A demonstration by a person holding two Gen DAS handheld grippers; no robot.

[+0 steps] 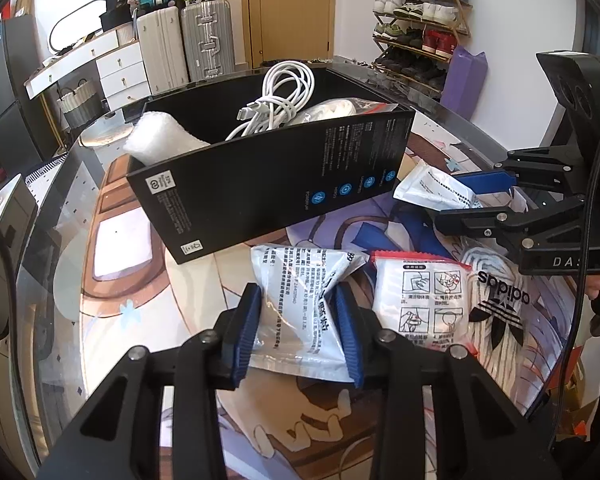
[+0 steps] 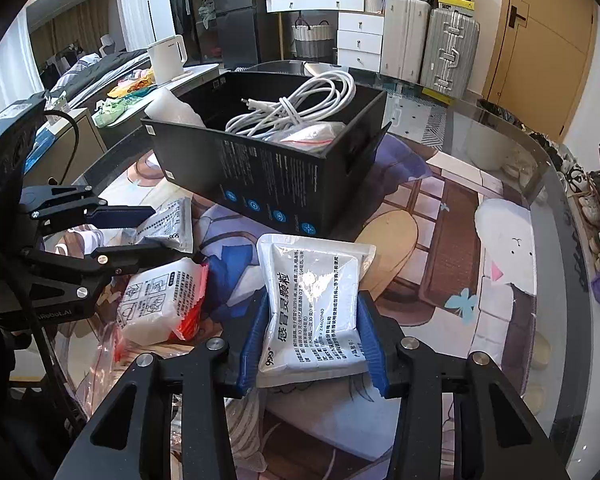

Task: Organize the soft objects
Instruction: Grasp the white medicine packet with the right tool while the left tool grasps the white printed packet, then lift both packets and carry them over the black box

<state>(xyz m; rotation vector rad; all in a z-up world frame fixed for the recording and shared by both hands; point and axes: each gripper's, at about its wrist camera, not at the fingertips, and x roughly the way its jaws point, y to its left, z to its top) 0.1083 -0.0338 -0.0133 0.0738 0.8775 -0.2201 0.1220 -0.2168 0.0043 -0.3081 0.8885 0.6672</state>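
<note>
My left gripper [image 1: 298, 330] is shut on a white medicine sachet [image 1: 300, 312] and holds it in front of the black cardboard box [image 1: 268, 184]. My right gripper [image 2: 312, 340] is shut on a second white sachet [image 2: 312, 304], near the box [image 2: 284, 184]. Each gripper shows in the other view, the right gripper [image 1: 476, 196] with its sachet [image 1: 432, 188] and the left gripper [image 2: 148, 232] with its sachet [image 2: 172, 224]. The box holds a white coiled cable [image 1: 280, 100], a bubble-wrap roll [image 1: 160, 140] and a clear bag [image 1: 340, 110]. A red-edged white packet [image 1: 424, 304] and an Adidas bag [image 1: 500, 312] lie on the table.
The glass table [image 2: 480, 208] has a printed anime mat under it. Suitcases [image 1: 188, 40], a white drawer unit [image 1: 120, 68], a wooden door [image 1: 292, 8] and a shoe rack [image 1: 420, 28] stand behind. A white kettle [image 2: 168, 56] sits on a side counter.
</note>
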